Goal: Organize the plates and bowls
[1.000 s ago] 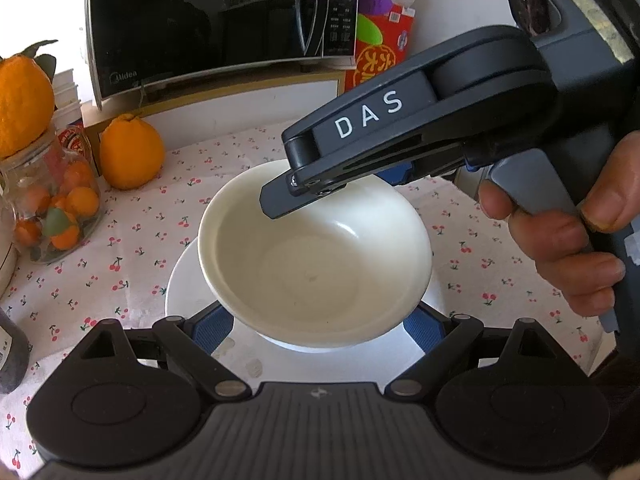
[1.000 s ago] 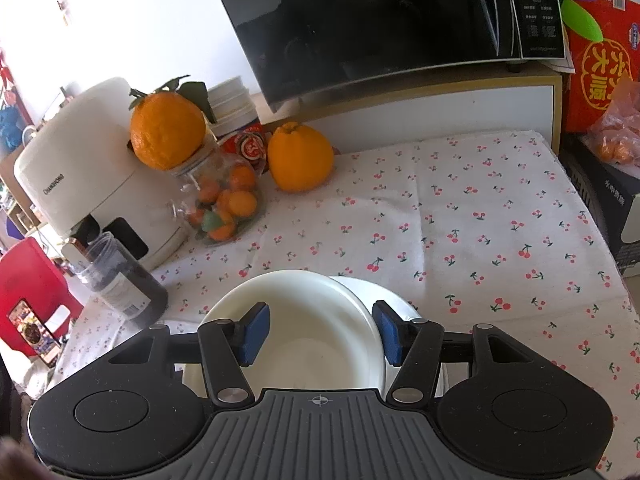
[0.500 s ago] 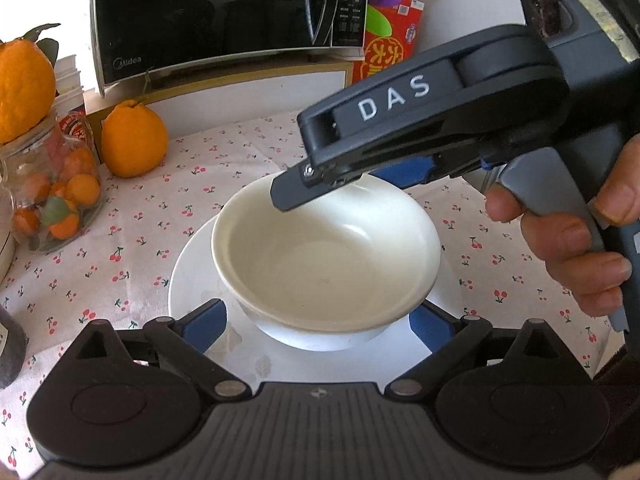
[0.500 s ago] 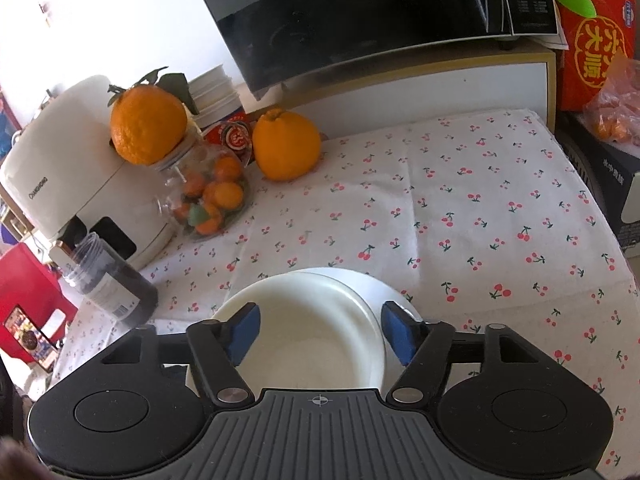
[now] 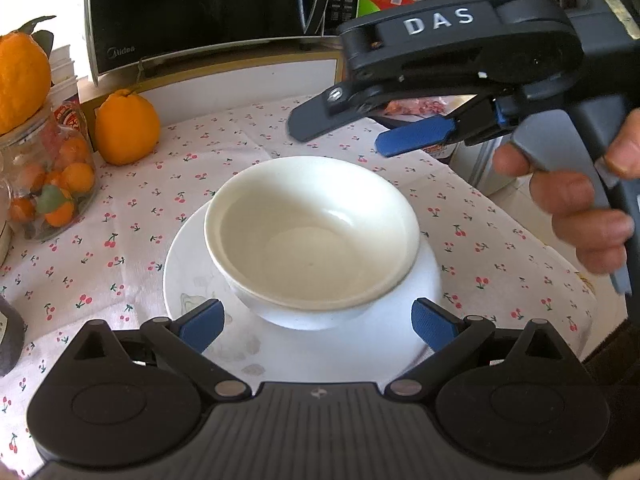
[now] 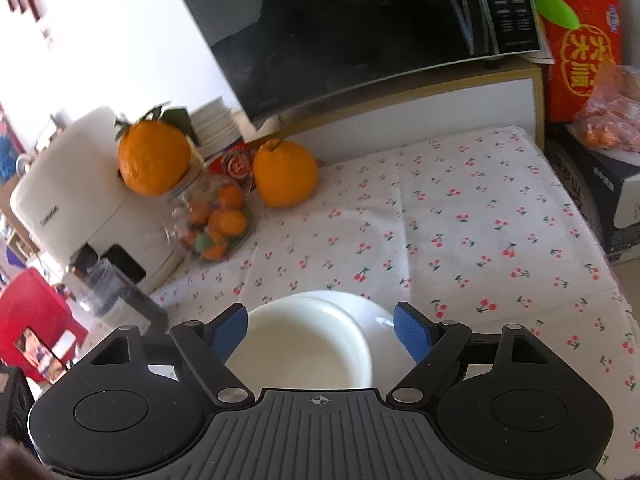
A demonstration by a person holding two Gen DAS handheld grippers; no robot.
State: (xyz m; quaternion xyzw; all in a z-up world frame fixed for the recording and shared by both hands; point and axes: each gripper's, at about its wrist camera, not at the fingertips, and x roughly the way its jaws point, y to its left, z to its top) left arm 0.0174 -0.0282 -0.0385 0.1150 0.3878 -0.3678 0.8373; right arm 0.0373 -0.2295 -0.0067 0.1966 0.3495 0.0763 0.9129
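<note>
A white bowl [image 5: 316, 232] stands on a white plate [image 5: 188, 276] on the cherry-print tablecloth. My left gripper [image 5: 316, 320] is open at the bowl's near side, its blue pads apart from the bowl. In the left wrist view my right gripper [image 5: 364, 128] hangs above the bowl's far right rim, held by a hand [image 5: 576, 208]. Its jaws are opening and nothing is between them. The right wrist view shows the right gripper [image 6: 320, 328] above the bowl [image 6: 304, 348] and plate [image 6: 372, 316], touching neither.
A glass jar of small oranges [image 5: 48, 184] with a big orange [image 5: 20, 80] on top stands at the left, another orange [image 5: 126, 128] behind it. A microwave [image 5: 208, 4] sits at the back. A dark bottle [image 6: 112, 292] and white appliance [image 6: 80, 200] stand left.
The right gripper has let go of the bowl's rim, opened wider and lifted away to the upper right. The bowl rests on the plate. The left gripper opened slightly.
</note>
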